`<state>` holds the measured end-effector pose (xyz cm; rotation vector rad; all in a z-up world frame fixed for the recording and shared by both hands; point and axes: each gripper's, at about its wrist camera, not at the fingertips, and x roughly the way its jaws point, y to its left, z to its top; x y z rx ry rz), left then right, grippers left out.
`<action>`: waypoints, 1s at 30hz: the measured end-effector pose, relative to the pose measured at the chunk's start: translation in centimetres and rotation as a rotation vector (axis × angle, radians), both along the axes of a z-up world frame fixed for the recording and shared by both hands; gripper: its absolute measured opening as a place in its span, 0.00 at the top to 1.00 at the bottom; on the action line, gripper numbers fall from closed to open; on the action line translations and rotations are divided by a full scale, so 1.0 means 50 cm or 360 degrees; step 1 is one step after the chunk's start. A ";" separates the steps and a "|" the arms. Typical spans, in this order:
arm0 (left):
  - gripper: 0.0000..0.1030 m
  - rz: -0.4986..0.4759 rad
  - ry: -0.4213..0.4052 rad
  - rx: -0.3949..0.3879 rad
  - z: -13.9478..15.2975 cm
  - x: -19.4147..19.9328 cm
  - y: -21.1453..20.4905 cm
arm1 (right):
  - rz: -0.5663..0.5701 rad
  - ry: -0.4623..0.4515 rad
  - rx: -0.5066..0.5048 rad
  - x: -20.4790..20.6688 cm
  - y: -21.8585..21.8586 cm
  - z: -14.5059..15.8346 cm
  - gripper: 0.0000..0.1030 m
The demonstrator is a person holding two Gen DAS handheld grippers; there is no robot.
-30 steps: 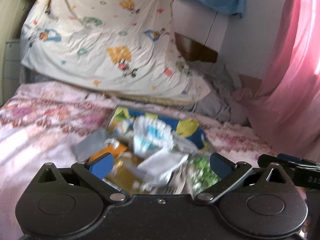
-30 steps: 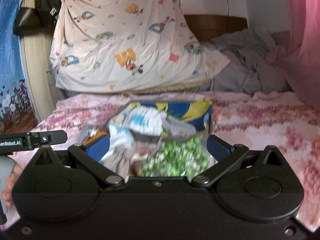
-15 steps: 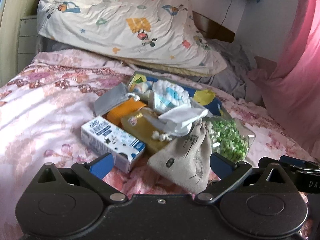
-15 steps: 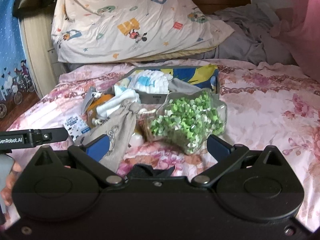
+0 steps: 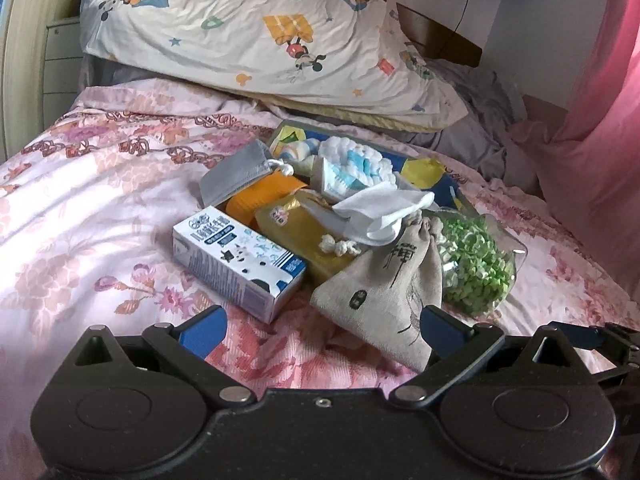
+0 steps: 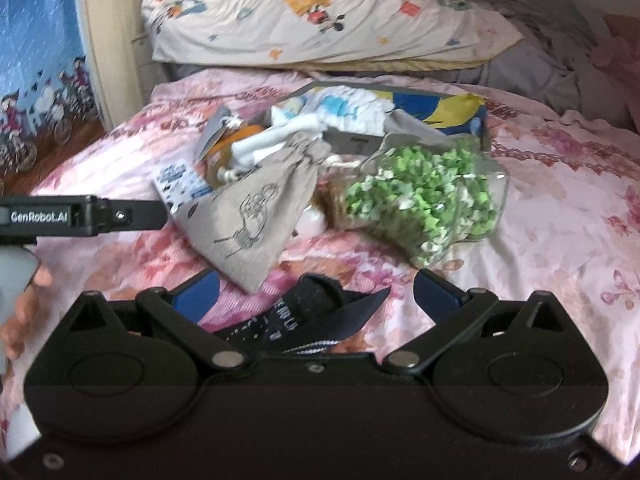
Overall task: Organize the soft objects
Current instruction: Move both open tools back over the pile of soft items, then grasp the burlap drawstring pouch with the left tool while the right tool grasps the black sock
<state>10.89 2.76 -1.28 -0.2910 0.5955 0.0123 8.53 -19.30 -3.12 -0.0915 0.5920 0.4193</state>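
Note:
A pile lies on the pink floral bedspread [image 5: 80, 208]. It holds a beige drawstring pouch [image 5: 384, 292] [image 6: 256, 220], a clear bag of green paper stars [image 5: 476, 268] [image 6: 424, 200], a white and blue carton [image 5: 236, 264], a yellow tissue pack [image 5: 296, 228], a white cloth [image 5: 380, 208], a grey pouch [image 5: 236, 176] and a blue and yellow box [image 5: 424, 172] [image 6: 440, 112] with white and blue cloth in it. My left gripper [image 5: 320, 324] is open just short of the beige pouch. My right gripper [image 6: 316, 284] is open, with a dark strap [image 6: 320, 320] lying between its arms.
A cartoon-print pillow [image 5: 260, 32] leans at the head of the bed, with grey bedding [image 5: 480, 120] and a pink curtain [image 5: 600, 140] to the right. In the right wrist view a blue curtain [image 6: 36, 60] hangs at the left, and a hand [image 6: 24, 308] holds the other gripper's handle.
Both cameras have tilted down and pulled back, so the whole pile now shows in front of the fingers. Both grippers stay open. The dark strap has come into the right wrist view.

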 end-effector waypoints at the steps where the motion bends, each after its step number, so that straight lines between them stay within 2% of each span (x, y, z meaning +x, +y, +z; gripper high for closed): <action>1: 0.01 -0.0001 0.0005 0.0001 -0.001 0.000 0.000 | 0.0011 0.0006 -0.0016 0.000 0.005 -0.001 0.01; 20: 0.01 -0.0048 0.0055 0.0038 -0.017 -0.007 -0.009 | 0.0222 0.0123 -0.0210 -0.003 0.065 -0.051 0.01; 30: 0.01 -0.0124 0.0071 0.0150 -0.022 0.002 -0.019 | 0.0224 0.0148 -0.0279 0.014 0.069 -0.079 0.01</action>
